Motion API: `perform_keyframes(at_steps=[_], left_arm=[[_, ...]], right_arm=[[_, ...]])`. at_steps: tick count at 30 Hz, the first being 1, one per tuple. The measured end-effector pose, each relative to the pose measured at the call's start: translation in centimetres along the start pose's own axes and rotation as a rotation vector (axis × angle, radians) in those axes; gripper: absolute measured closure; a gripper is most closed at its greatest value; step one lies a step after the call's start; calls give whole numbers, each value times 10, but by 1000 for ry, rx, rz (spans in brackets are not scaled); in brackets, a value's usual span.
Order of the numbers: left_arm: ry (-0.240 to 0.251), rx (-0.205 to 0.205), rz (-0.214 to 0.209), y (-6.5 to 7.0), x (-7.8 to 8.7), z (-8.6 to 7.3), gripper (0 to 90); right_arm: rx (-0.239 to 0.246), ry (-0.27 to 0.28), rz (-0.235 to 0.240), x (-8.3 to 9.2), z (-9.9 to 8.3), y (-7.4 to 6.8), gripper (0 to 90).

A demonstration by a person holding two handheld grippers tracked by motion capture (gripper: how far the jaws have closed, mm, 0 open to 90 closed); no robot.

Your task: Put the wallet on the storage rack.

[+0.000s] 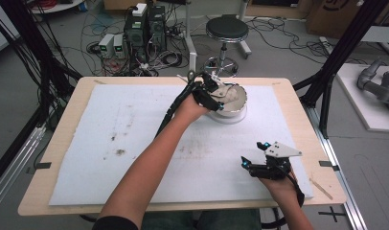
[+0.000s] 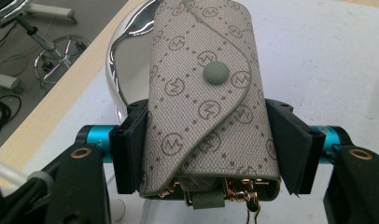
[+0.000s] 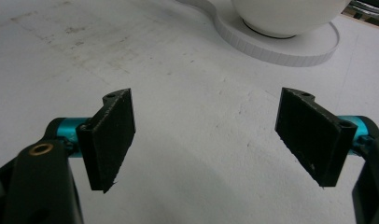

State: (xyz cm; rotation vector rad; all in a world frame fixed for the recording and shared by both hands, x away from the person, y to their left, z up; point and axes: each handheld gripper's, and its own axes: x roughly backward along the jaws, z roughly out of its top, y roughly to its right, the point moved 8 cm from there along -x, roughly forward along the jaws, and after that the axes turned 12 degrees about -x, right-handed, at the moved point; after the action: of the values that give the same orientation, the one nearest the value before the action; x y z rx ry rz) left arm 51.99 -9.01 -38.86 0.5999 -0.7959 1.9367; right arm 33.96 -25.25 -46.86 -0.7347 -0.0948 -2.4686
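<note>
A grey monogram key pouch (image 2: 204,98) with a round snap sits clamped between the black pads (image 2: 131,149) of my left gripper (image 2: 208,149); gold key hooks hang from its lower end. In the high view this gripper (image 1: 216,93) holds the pouch (image 1: 228,91) above a shiny-rimmed bowl (image 1: 241,99) at the far middle of the table. The bowl (image 2: 117,60) lies just behind the pouch. My right gripper (image 1: 254,153) rests near the front right, open, with nothing between its jaws (image 3: 208,135).
The bowl (image 3: 285,16) stands on a round white base (image 3: 290,49). A white foam mat (image 1: 135,139) covers the wooden table (image 1: 63,120). Beyond the far edge stand a stool (image 1: 227,29) and computer boxes (image 1: 144,26) with cables.
</note>
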Motion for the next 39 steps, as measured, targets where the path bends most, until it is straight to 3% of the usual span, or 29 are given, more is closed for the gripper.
perform_keyframes(at_steps=[10,20,26,33,39], left_arm=[[-42,-16,-19,3,-27,3,356],[-65,0,-12,-1,-39,2,355],[-93,-22,-18,-2,-48,8,352],[-101,-27,-16,-1,-54,11,340],[-71,-23,3,-1,-55,15,299]], right_arm=[[-3,-1,3,-2,0,1,205],[-5,-4,7,-2,-1,0,205],[-1,-4,6,-3,-1,1,205],[-4,-9,7,-3,-2,2,205],[-4,-9,6,-2,-2,2,205]])
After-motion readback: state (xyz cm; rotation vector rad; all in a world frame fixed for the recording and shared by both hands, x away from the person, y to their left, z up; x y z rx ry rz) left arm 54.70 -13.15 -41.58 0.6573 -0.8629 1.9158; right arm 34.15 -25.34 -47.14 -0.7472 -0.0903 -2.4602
